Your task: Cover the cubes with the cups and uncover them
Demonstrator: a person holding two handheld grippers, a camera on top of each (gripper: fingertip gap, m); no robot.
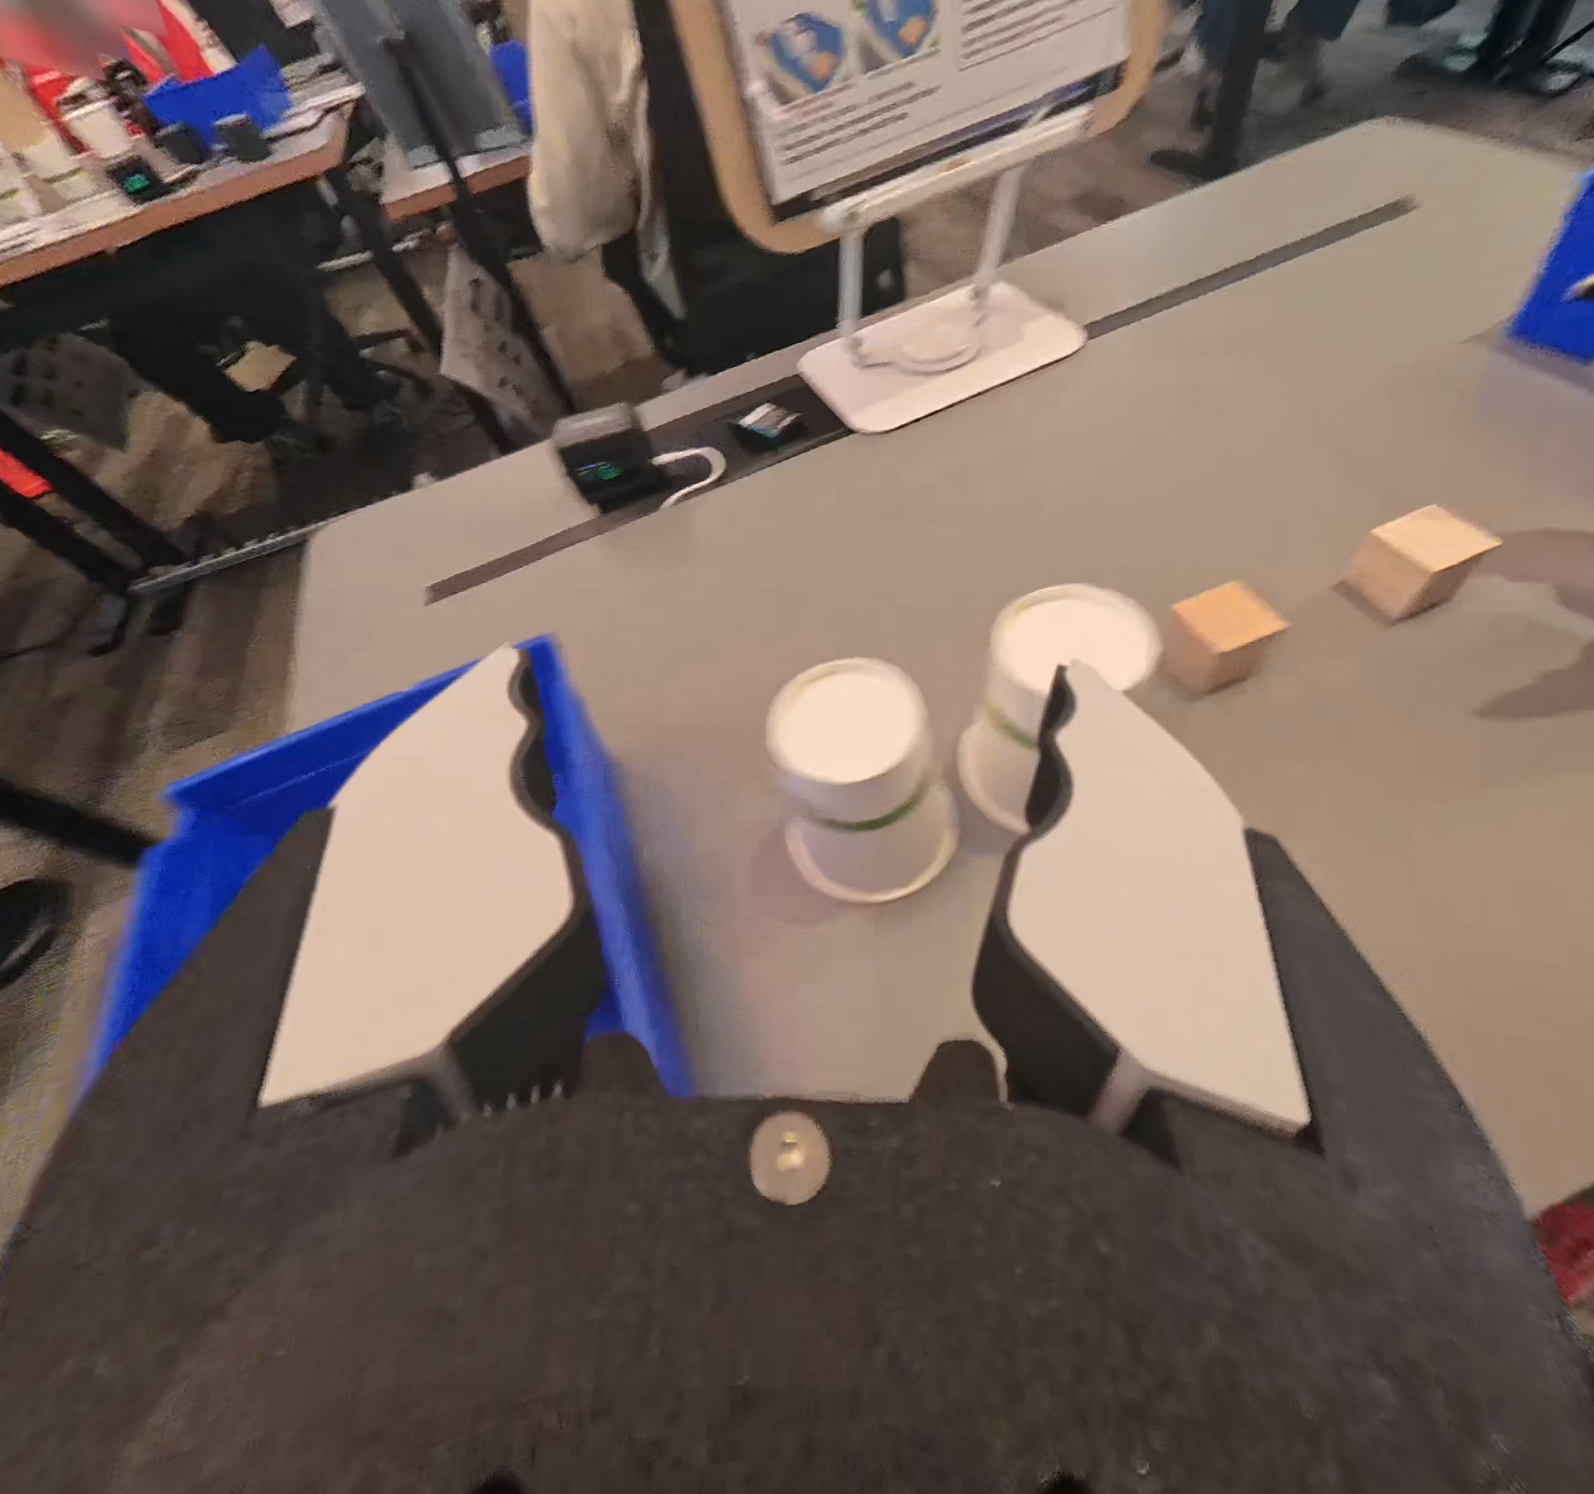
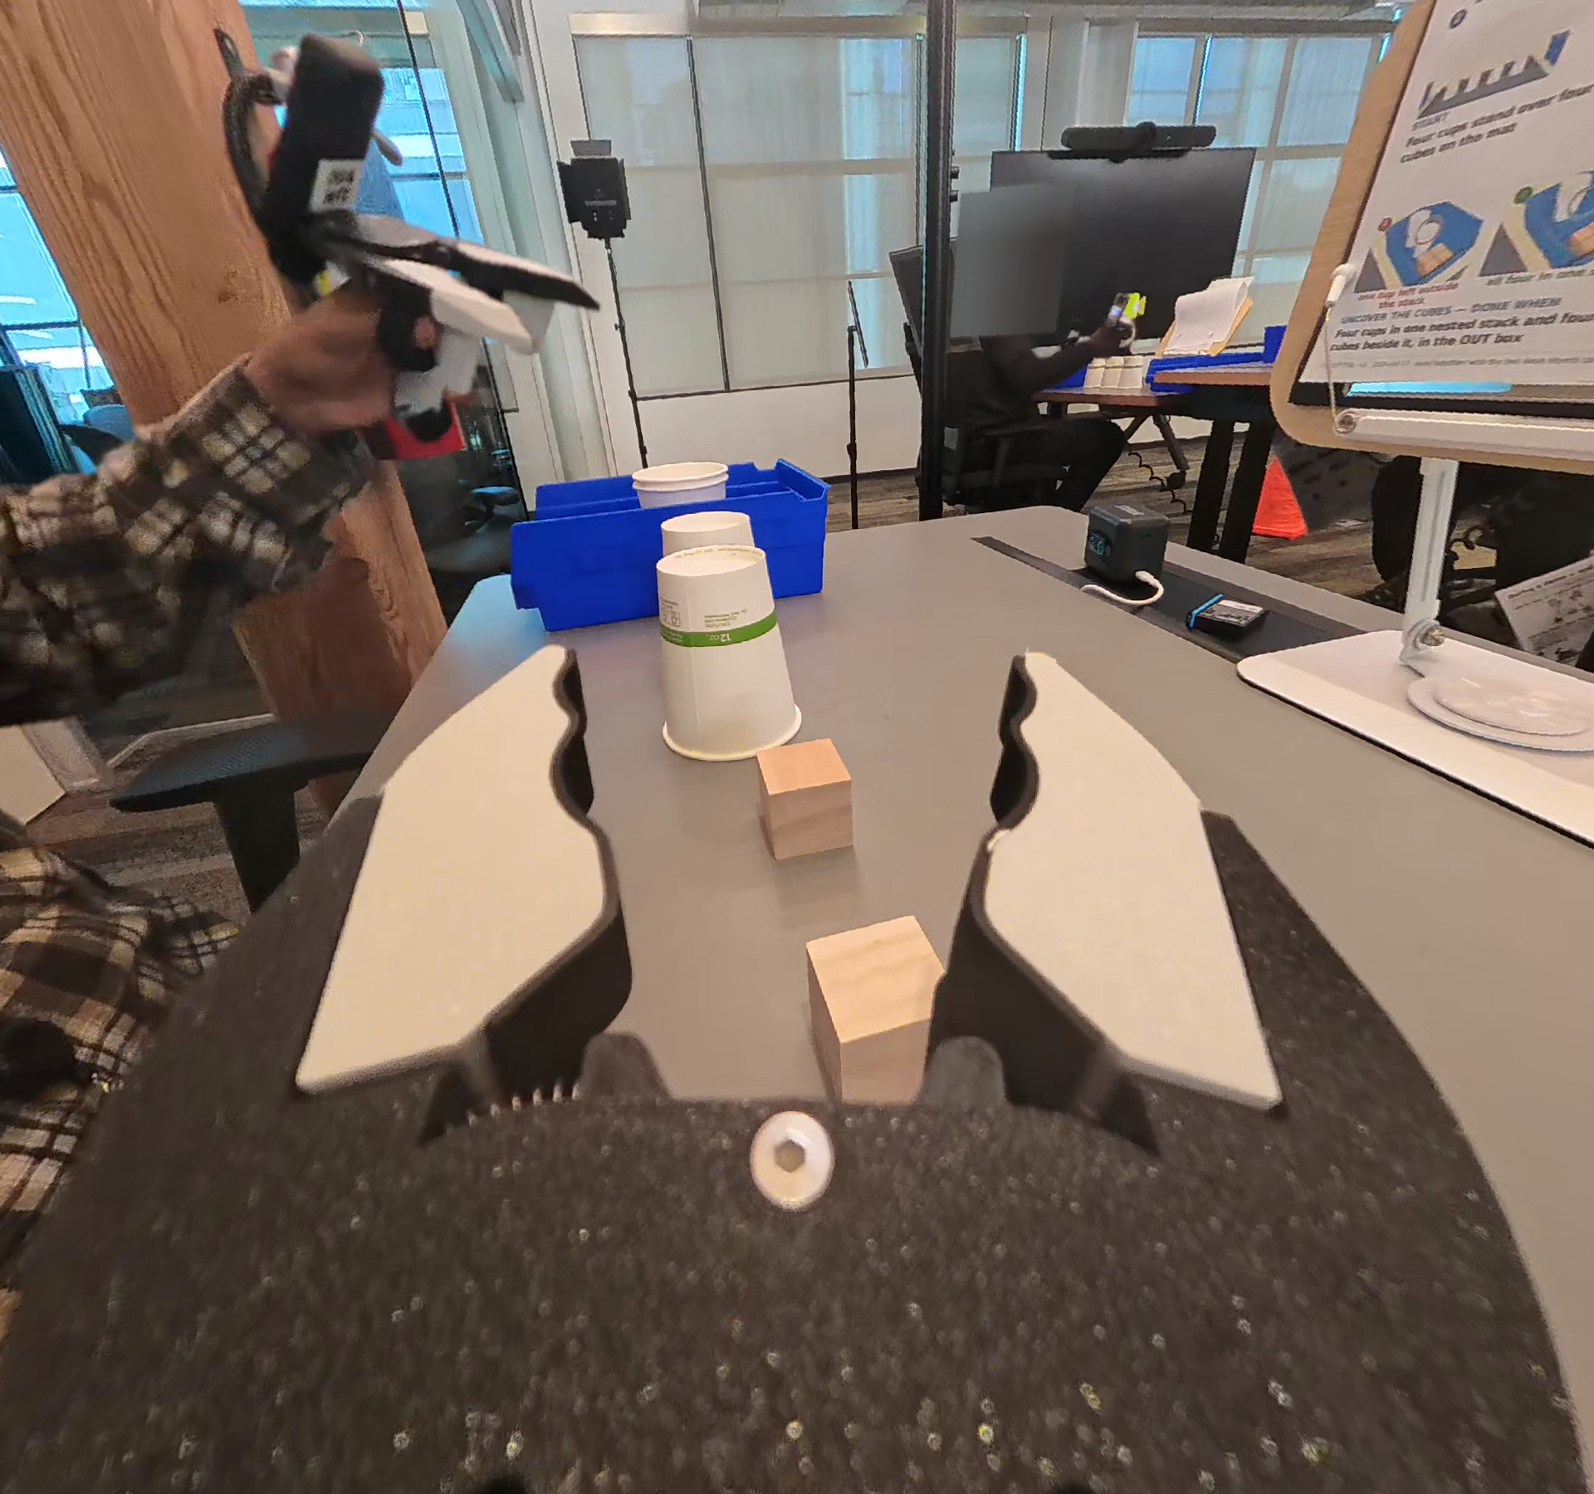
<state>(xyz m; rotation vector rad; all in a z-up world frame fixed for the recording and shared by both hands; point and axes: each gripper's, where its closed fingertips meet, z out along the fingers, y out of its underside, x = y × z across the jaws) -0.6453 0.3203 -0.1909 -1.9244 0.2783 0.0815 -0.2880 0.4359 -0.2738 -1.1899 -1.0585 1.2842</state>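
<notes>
Cups stand upside down on the grey counter (image 1: 1121,452): two of them, both white with a green band. In the left wrist view, the nearer cup (image 1: 858,771) sits at frame centre, ahead of and between the spread fingers of the left hand-held gripper (image 1: 789,676), which holds nothing and hangs above the counter. The second cup (image 1: 1048,676) stands just beside it to the right, partly behind the right fingertip.

A blue bin (image 2: 664,542) sits at the counter's far end in the right wrist view and shows a third cup (image 2: 681,484) upright inside it; the left wrist view shows only the bin's wall at lower left, not its contents. The right wrist view also catches the left hand-held gripper raised in the upper left of the frame, gripped by a hand in a plaid sleeve (image 2: 172,503).

Two wooden cubes lie bare. The right hand-held gripper (image 2: 793,659) has its fingers wide apart and empty; the near cube (image 2: 871,1004) lies low between them, close to the right finger's base, and the far cube (image 2: 804,797) lies at frame centre, just beside the rim of the front cup.
</notes>
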